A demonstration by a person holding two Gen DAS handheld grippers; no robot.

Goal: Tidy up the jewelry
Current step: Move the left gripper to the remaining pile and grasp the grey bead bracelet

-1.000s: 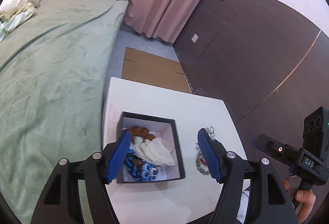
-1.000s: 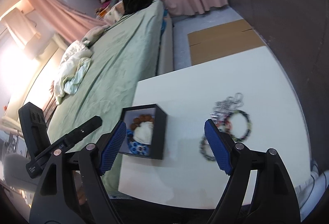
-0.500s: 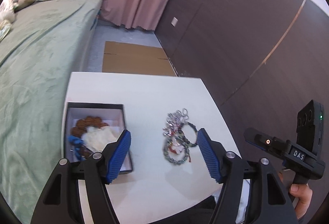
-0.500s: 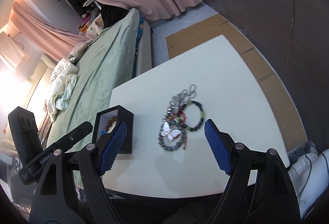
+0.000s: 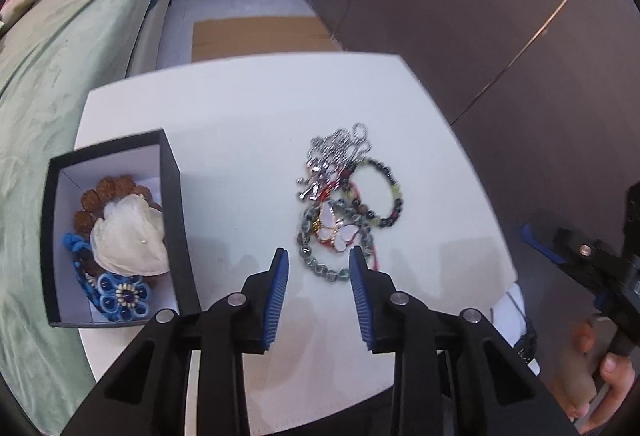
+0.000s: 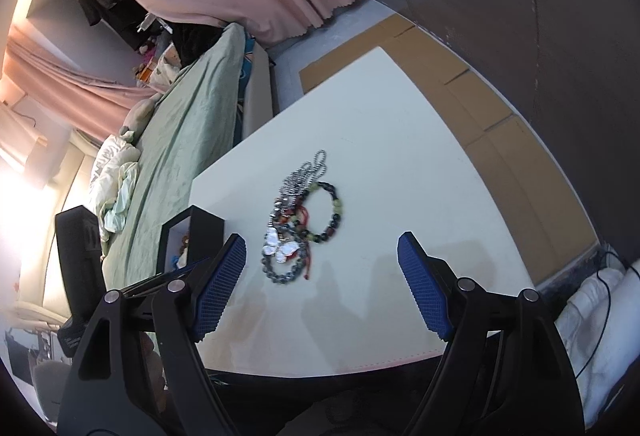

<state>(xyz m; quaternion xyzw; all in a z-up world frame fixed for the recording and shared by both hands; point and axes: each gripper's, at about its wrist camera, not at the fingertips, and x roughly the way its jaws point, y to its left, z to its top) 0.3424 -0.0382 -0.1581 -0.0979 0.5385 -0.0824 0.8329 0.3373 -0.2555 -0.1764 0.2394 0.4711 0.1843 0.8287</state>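
A tangle of jewelry lies on the white table point(image 5: 248, 123): a silver chain point(image 5: 340, 151), a dark bead bracelet point(image 5: 386, 195), a white butterfly pendant point(image 5: 336, 228) and a grey bead bracelet point(image 5: 320, 264). The pile also shows in the right wrist view point(image 6: 300, 220). A black box point(image 5: 172, 203) at the table's left holds brown beads, a cream flower and blue pieces. My left gripper point(image 5: 319, 276) is partly closed and empty, just short of the grey bracelet. My right gripper point(image 6: 322, 276) is wide open and empty, above the table's near edge.
A green-covered bed point(image 5: 60, 75) runs along the table's left side. Flat cardboard point(image 5: 260, 35) lies on the floor beyond the table. A dark wall point(image 5: 500, 35) stands to the right. The right gripper's body point(image 5: 592, 260) hangs off the table's right edge.
My left gripper swung right from the box to the jewelry pile and its jaws narrowed. My right gripper turned rightward too, so the pile now sits left of its centre.
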